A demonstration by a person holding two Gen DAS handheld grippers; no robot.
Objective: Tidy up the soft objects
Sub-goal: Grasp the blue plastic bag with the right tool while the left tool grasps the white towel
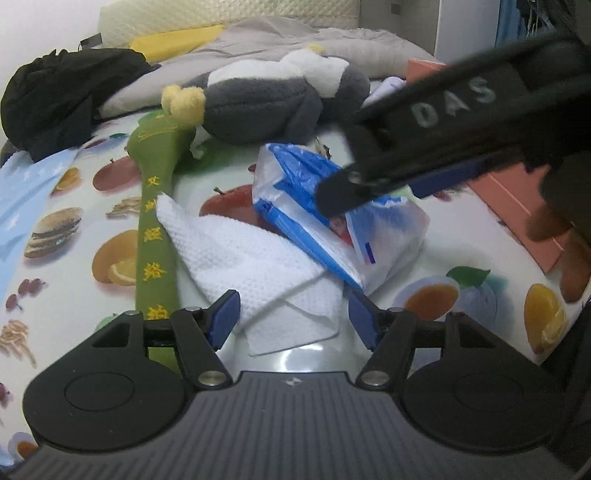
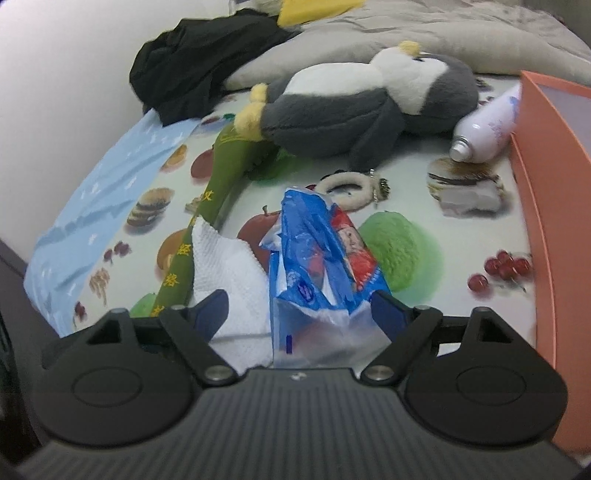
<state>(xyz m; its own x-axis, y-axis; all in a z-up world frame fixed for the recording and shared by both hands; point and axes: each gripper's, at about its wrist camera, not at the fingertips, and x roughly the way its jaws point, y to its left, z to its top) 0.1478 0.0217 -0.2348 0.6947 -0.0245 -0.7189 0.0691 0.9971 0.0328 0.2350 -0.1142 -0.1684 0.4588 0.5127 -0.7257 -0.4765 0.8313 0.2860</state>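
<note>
A white paper towel [image 1: 255,266] lies crumpled on the fruit-print cloth [image 1: 424,236], right in front of my open left gripper [image 1: 293,319]; its near edge lies between the jaws. A blue and white plastic tissue pack [image 1: 332,221] lies beside it. My right gripper [image 2: 301,310] is open around the near end of that pack [image 2: 317,266], and it shows from the side in the left wrist view [image 1: 354,184]. A grey and white plush penguin [image 2: 369,99] lies further back, with a long green fabric piece [image 1: 155,229] to the left.
An orange box [image 2: 554,206] stands at the right edge. A white spray can [image 2: 487,129] lies against it. A fuzzy white ring with a keychain [image 2: 351,190] lies behind the pack. Black clothing [image 2: 199,62] and a grey blanket [image 2: 443,33] lie at the back.
</note>
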